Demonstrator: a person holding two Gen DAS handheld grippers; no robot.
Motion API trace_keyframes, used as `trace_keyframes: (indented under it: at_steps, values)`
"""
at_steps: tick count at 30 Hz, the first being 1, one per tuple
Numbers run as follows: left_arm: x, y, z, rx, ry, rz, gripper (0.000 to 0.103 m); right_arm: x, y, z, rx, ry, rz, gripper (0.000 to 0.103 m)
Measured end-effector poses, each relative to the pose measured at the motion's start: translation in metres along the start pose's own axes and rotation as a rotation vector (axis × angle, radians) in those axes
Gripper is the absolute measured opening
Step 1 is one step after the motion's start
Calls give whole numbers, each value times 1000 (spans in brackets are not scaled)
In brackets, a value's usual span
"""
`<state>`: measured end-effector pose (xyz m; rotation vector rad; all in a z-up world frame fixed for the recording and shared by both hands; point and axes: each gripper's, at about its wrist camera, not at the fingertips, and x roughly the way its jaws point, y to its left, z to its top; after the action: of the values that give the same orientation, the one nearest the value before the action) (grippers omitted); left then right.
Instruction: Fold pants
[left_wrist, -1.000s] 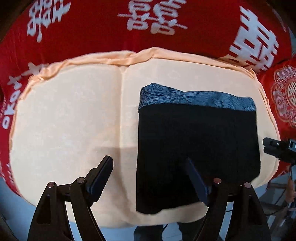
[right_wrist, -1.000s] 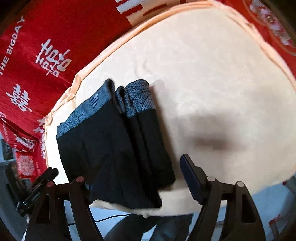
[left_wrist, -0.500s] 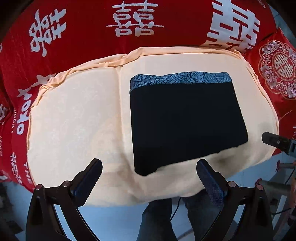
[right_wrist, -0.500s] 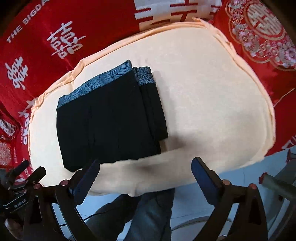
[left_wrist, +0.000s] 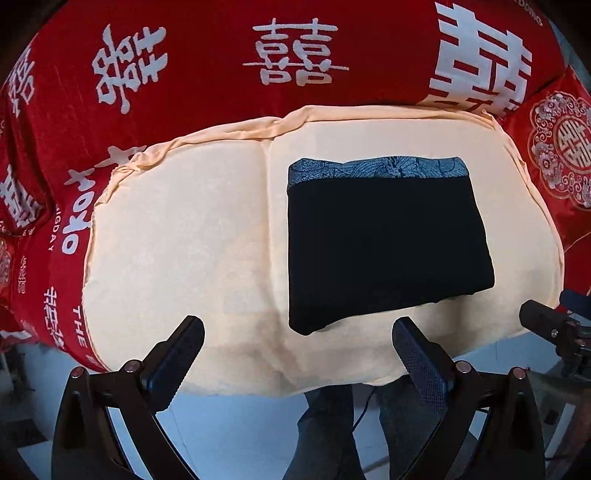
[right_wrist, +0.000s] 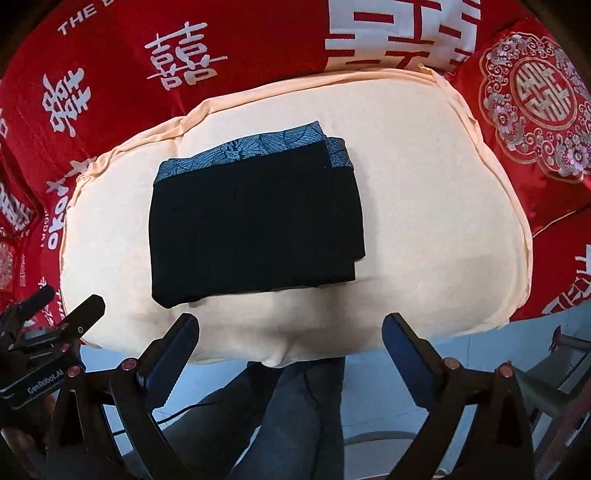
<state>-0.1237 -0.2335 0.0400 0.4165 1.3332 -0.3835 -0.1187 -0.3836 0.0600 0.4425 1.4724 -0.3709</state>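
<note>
pants (left_wrist: 388, 247) folded flat on cushion (left_wrist: 177, 236) | both tongs, left (left_wrist: 295, 354) and right (right_wrist: 290, 349), drawn back, apart (empty) | fold looks complete

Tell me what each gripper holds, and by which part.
Nothing. The left gripper and right gripper are both open and clear of the folded pants.

Both wrist views look down from the near edge, well back, sharing the folded pants (left_wrist: 384, 243) (right_wrist: 255, 218) on the cream cushion (left_wrist: 177, 251) (right_wrist: 436, 206)
</note>
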Motion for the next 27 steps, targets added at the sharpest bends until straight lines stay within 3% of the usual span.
trace_keyframes:
  at_steps: [27]
  values:
    - [-12, -2, 5, 19, -1, 0, 102, -15, 20, 16, -15, -26, -21, 100]
